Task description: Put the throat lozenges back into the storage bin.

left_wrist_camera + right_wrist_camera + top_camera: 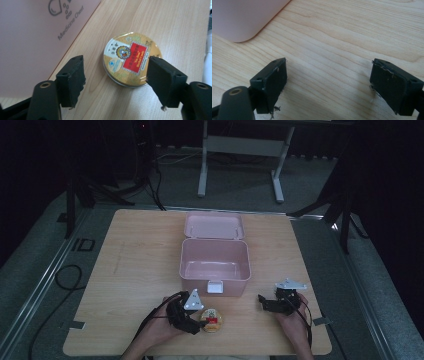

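the right tong pad covers the round tin's (131, 60) edge; its small label print is unreadable; the pink box (32, 37) runs off frame.

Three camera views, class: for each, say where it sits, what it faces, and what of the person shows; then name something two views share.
High view: above the person's side, facing the table and open pink box; forearms, hands.
Left gripper view: on the left gripper, open, facing the round tin.
Right gripper view: on the right gripper, open over wood.
Shared: the tin, high and left views.
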The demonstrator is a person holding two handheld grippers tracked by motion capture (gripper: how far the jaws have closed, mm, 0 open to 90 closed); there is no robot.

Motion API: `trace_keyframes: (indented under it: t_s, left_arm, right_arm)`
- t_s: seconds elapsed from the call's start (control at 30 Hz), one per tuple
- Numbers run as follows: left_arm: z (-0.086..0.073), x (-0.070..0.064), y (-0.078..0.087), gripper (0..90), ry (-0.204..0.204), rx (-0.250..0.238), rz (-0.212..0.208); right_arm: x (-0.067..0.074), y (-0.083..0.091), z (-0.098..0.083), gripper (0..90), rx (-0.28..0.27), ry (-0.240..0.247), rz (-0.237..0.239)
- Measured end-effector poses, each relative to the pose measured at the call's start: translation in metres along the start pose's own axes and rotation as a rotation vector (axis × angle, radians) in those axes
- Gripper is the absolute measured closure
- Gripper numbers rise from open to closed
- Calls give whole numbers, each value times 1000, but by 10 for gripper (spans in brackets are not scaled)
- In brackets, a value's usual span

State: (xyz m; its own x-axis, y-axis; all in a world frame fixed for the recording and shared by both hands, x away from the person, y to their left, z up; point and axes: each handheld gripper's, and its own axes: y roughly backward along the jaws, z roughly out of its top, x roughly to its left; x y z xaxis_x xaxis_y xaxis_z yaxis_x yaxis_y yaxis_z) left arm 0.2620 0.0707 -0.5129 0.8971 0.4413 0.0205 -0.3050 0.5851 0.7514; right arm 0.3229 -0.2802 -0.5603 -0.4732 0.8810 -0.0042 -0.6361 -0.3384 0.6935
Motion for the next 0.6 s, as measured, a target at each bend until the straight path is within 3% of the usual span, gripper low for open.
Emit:
trace_keyframes:
  t_s: [0.6]
  left_arm:
    - [23, -1, 3, 316, -83, 62, -11]
  right_arm:
    - [0, 0, 0, 140, 0, 0, 0]
